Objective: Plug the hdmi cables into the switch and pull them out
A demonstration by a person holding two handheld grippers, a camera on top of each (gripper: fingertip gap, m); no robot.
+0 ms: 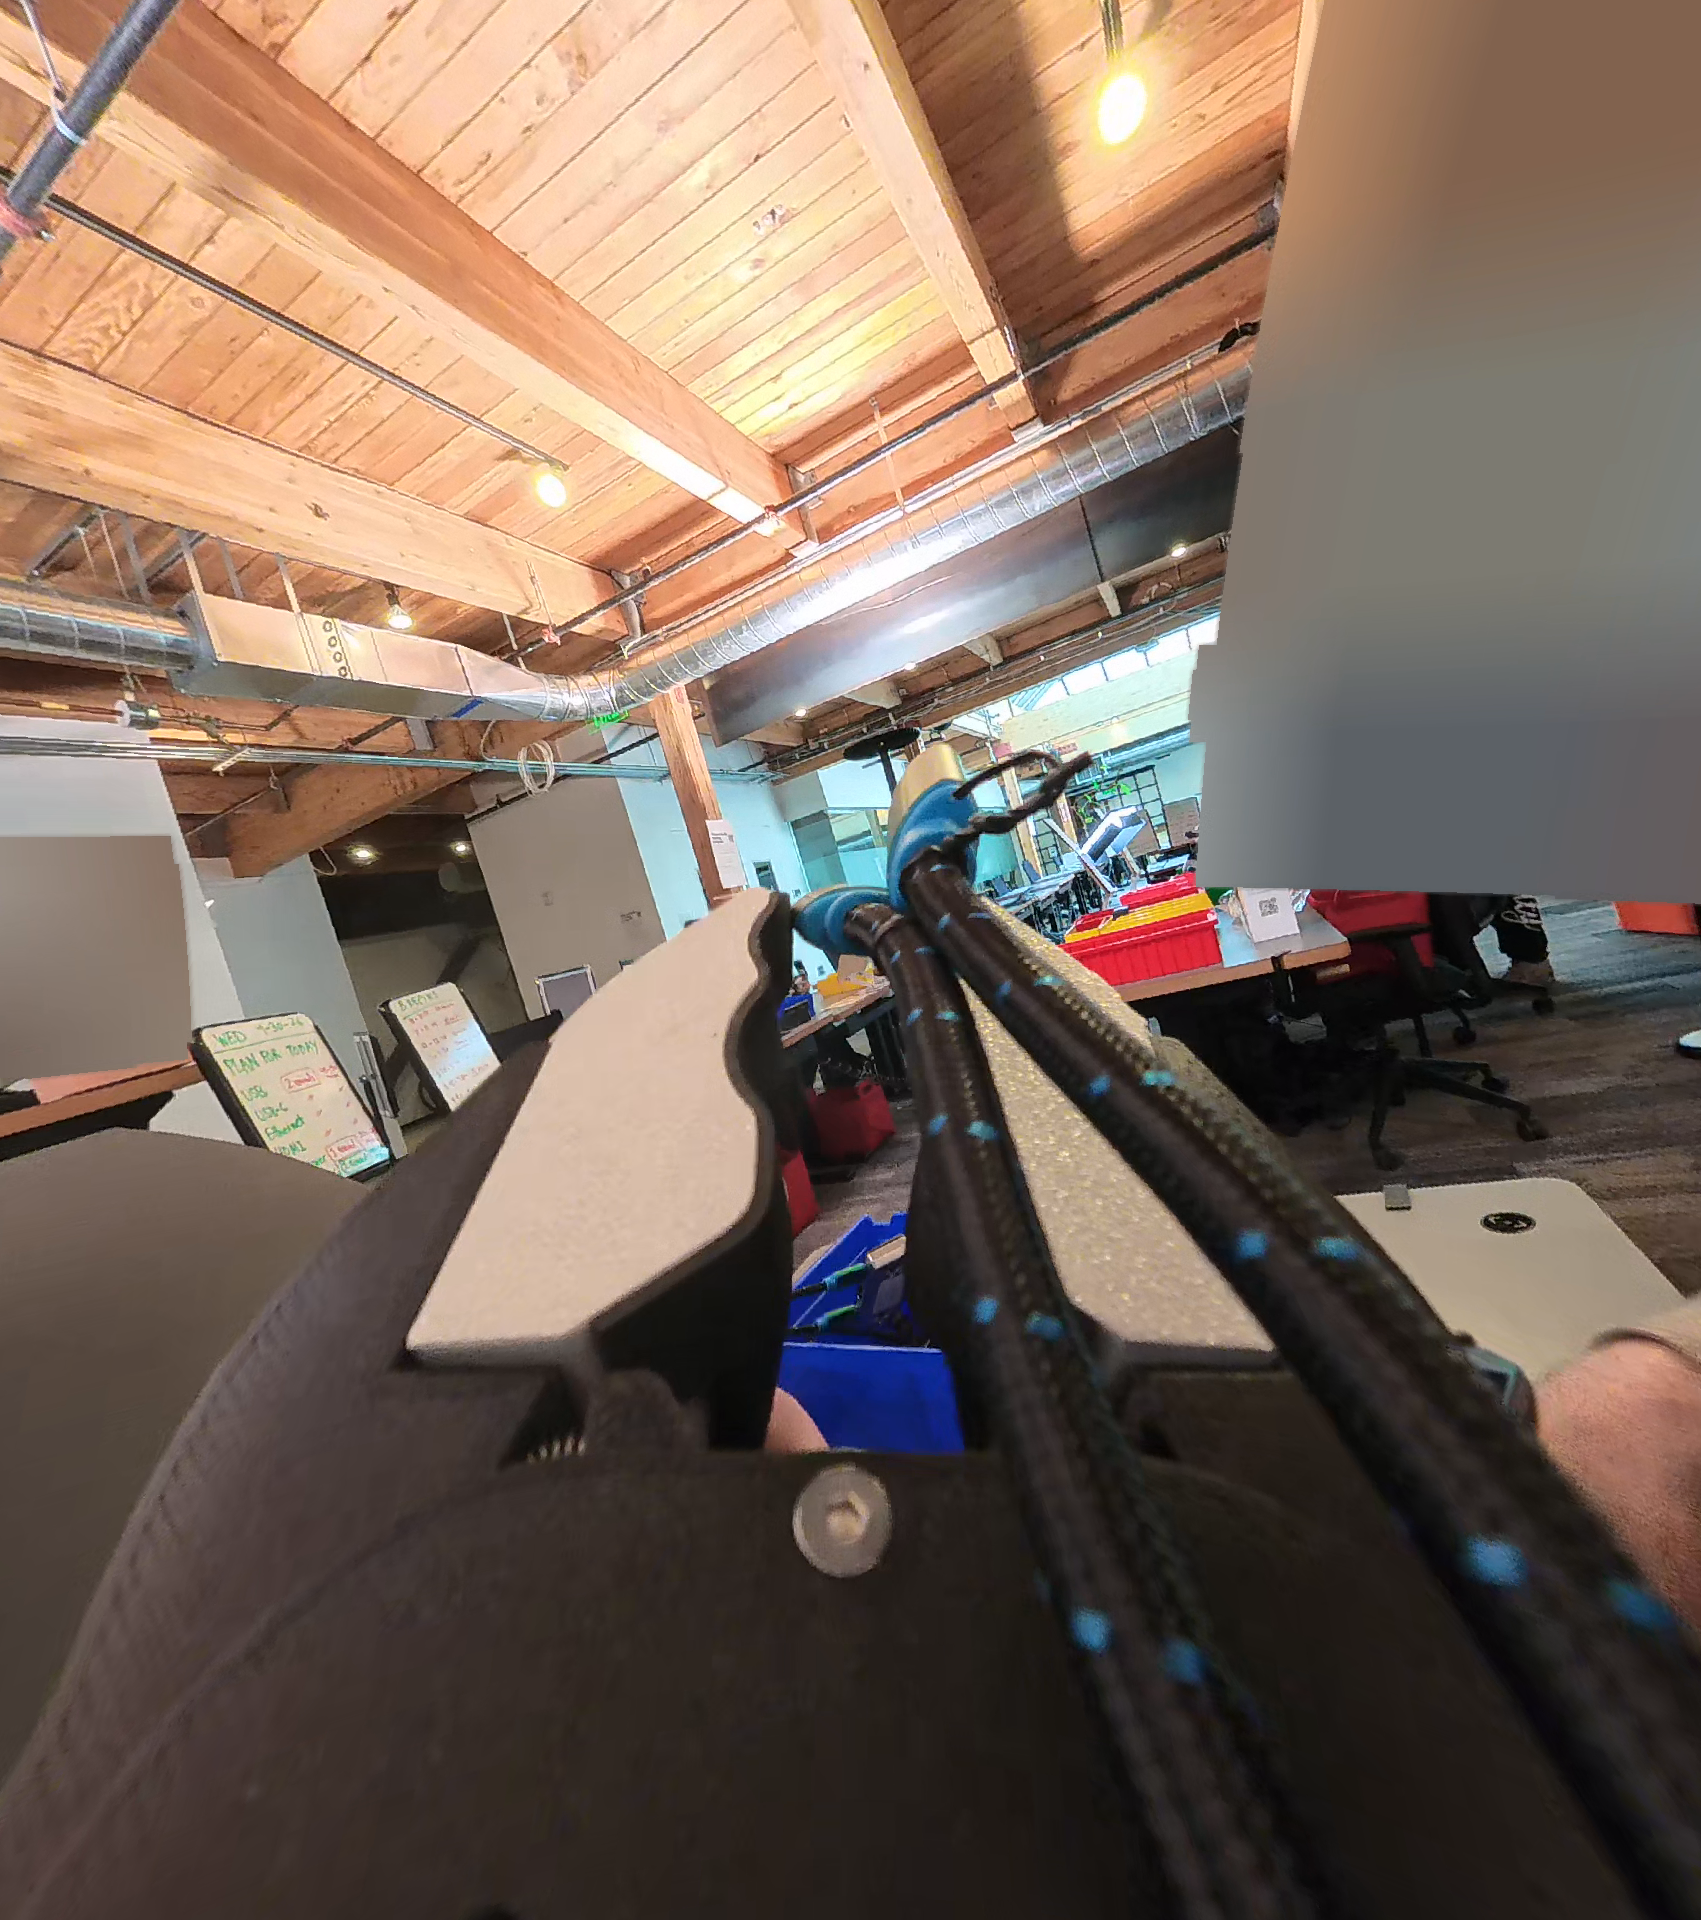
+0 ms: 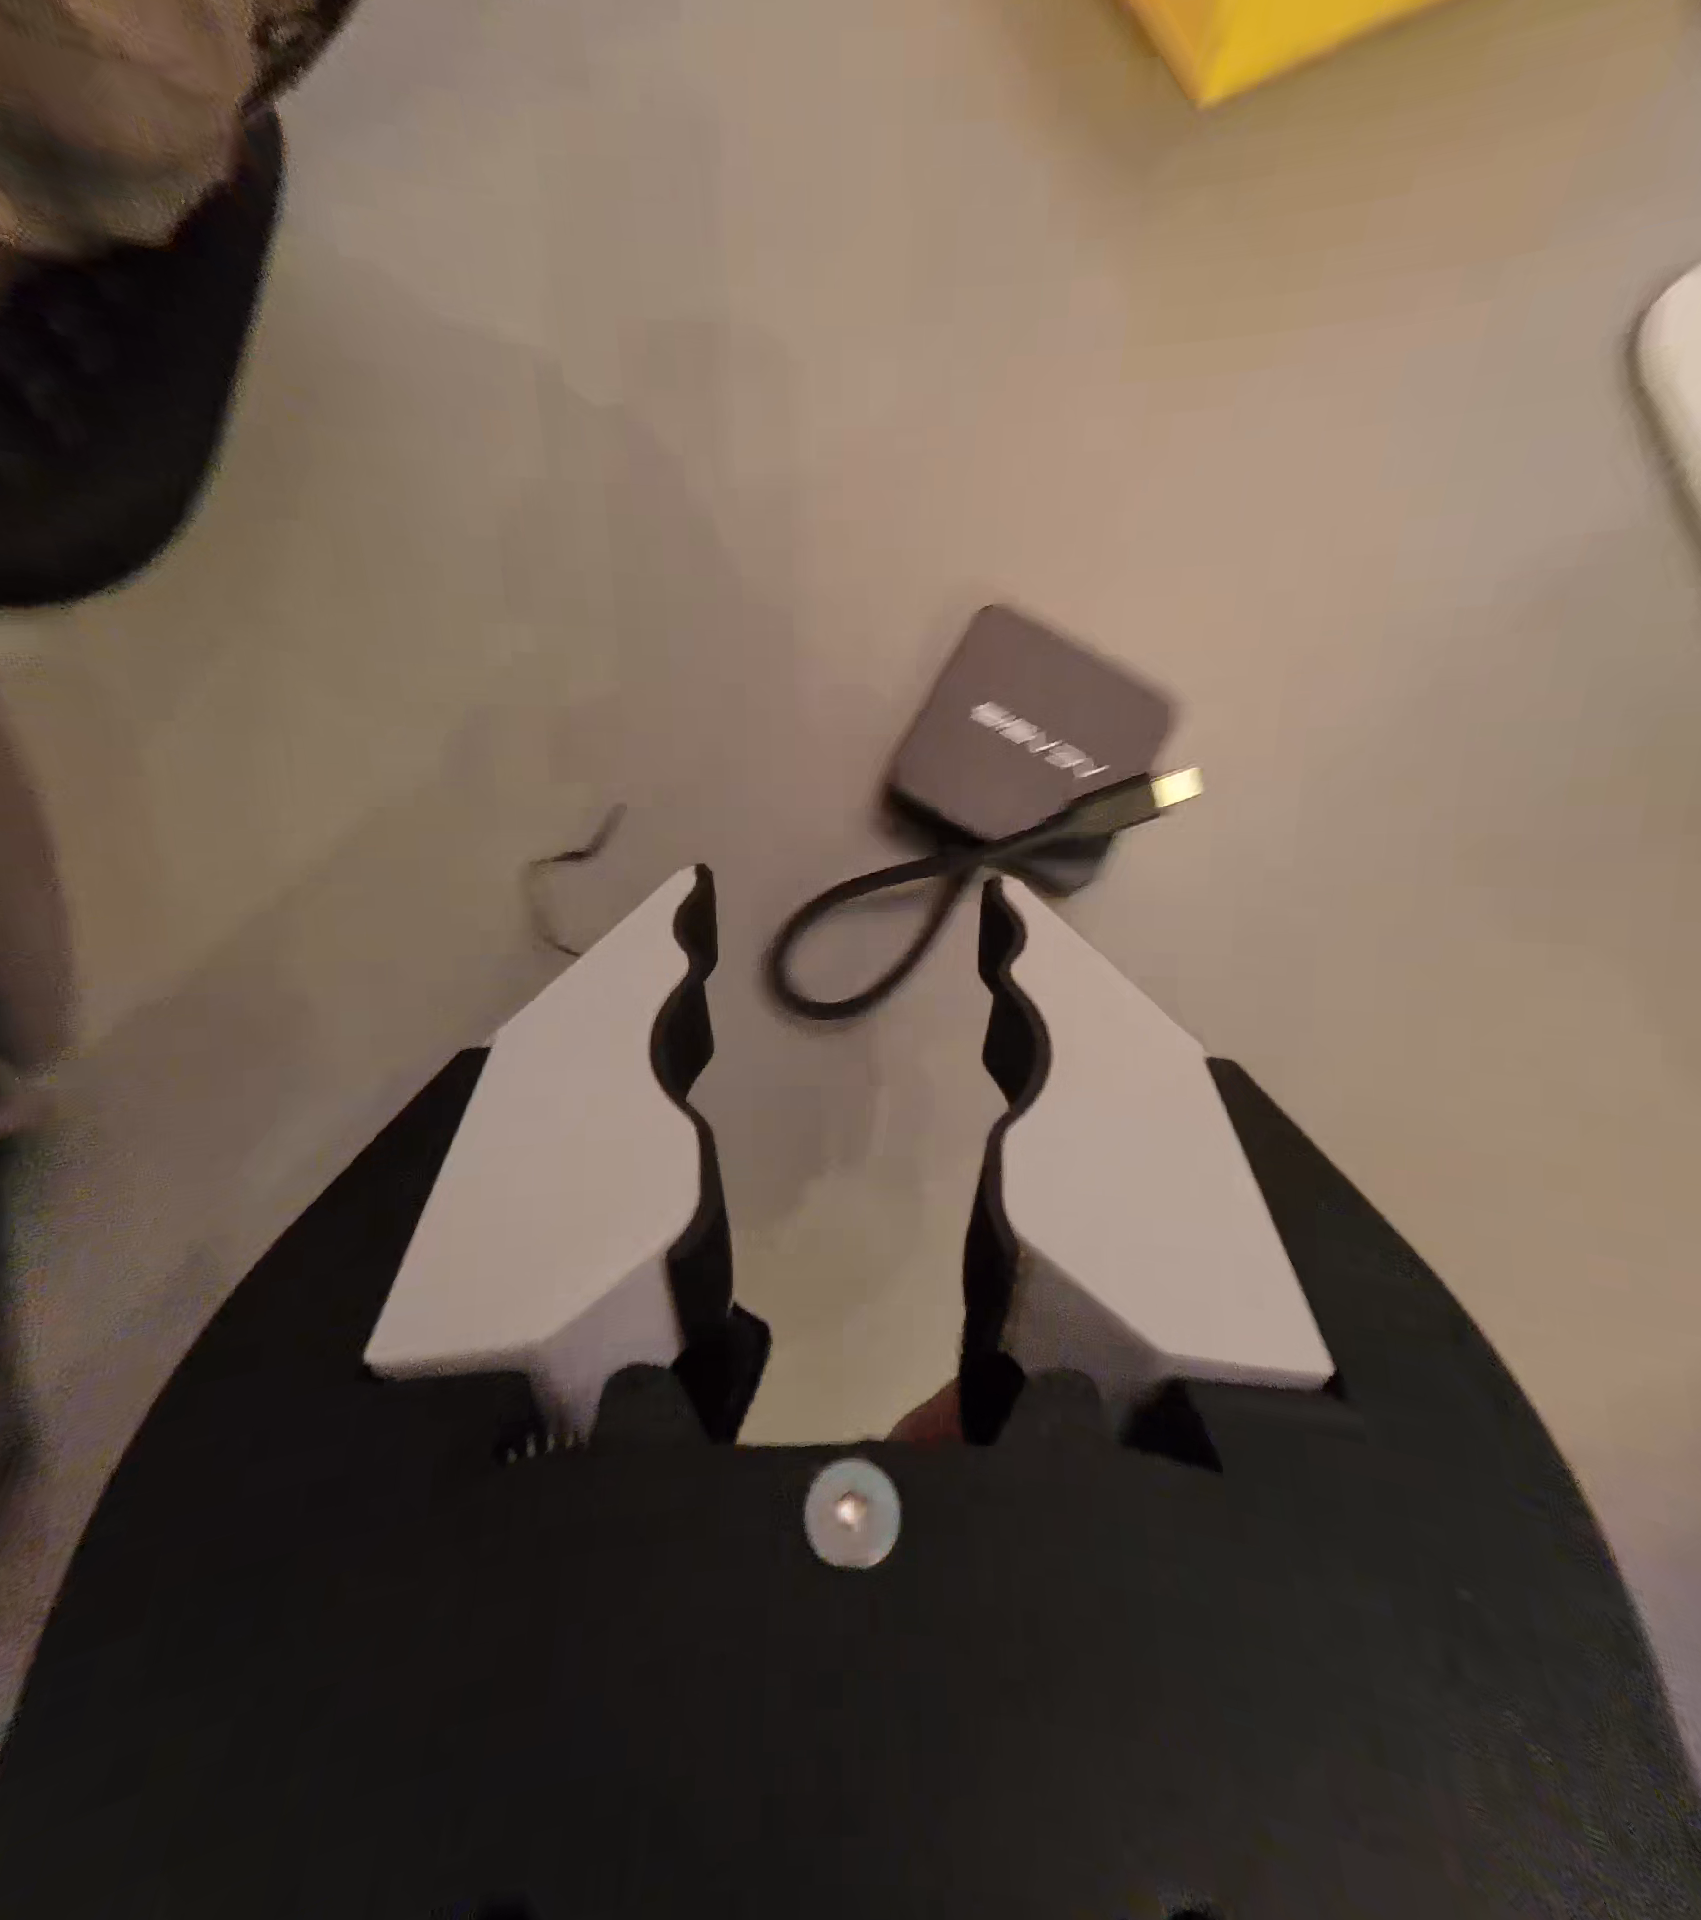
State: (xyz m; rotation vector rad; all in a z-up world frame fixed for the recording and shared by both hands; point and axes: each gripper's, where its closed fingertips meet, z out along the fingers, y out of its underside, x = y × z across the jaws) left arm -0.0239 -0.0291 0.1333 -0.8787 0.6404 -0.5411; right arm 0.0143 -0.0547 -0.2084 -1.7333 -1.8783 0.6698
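Grey table bears the switch (lead looped).

- Your right gripper hovers above the table, jaws apart, empty.
- The dark switch lies beyond, its short lead looped alongside.

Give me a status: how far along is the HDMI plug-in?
Done: nothing plugged; the switch lies on the table with only its own short lead. In hand: braided HDMI cables lie across the raised left gripper; the right gripper hangs open above the switch. Left: plugging, then pulling.
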